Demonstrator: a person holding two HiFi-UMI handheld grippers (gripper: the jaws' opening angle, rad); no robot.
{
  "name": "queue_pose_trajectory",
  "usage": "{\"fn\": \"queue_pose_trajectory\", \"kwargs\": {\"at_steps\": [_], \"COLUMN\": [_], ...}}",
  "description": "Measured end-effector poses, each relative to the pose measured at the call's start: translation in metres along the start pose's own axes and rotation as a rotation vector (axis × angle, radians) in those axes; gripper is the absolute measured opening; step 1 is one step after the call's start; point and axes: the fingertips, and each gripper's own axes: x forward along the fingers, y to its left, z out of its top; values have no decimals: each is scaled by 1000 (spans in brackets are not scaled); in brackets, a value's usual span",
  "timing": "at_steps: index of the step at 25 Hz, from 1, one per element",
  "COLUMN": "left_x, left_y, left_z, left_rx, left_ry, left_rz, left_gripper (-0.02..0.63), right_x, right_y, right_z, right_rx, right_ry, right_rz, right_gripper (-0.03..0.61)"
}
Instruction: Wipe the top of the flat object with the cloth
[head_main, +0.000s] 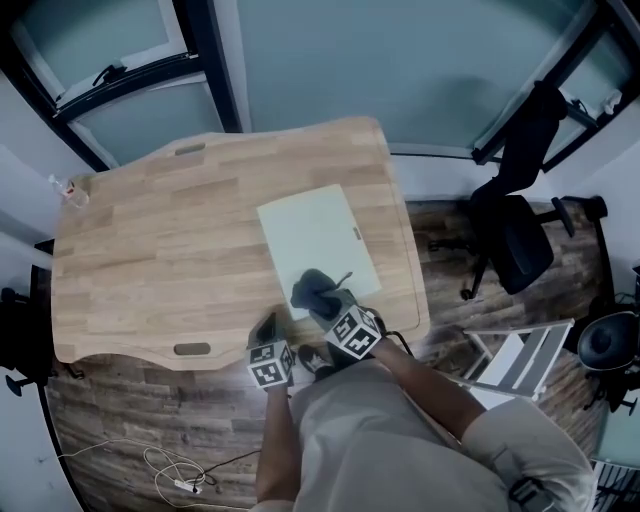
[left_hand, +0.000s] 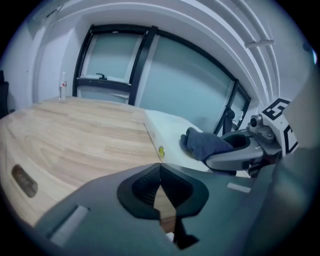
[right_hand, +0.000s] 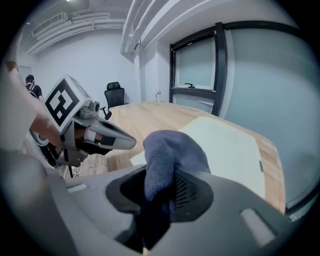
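- We hold the blue cloth (right_hand: 172, 155) tight in our right gripper (right_hand: 161, 197).
- The cloth rests on the near end of the pale flat object (head_main: 315, 230).
- The flat object lies on the wooden table (head_main: 150, 260).
- Our left gripper (left_hand: 160, 187) is pinched together with nothing in it, just beside the flat object, near the table's edge.

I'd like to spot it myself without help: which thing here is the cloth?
Start at the big wooden table, then find the pale flat board lying near its right end. On the board's near edge sits a dark blue-grey cloth, bunched and pinched in the right gripper, the only soft, dark thing there.
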Motion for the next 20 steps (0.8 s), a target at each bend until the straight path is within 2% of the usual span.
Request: {"fn": "queue_pose_trajectory", "kwargs": {"at_steps": [3, 5, 9, 12, 15, 20], "left_x": [7, 9, 8, 8, 7, -3], "left_y": [-12, -18, -21, -23, -22, -19], "left_z": [-30, -39, -38, -39, -36, -39], "left_rx": [17, 33, -7, -35, -27, -98], "left_ry": [91, 110, 90, 65, 38, 5], "left_rz": [-78, -90, -99, -92, -69, -12], "left_gripper": [8, 8, 8, 8, 8, 8], "right_x": [2, 5, 14, 25, 32, 33], "right_y": [2, 6, 23, 45, 56, 61], "right_z": [1, 4, 15, 24, 31, 28], "right_rx": [2, 3, 8, 20, 37, 86], "right_ry": [12, 11, -3, -10, -13, 10], "right_rz": [-6, -3, 31, 95, 150, 237], "right_gripper": [114, 114, 115, 115, 116, 117]}}
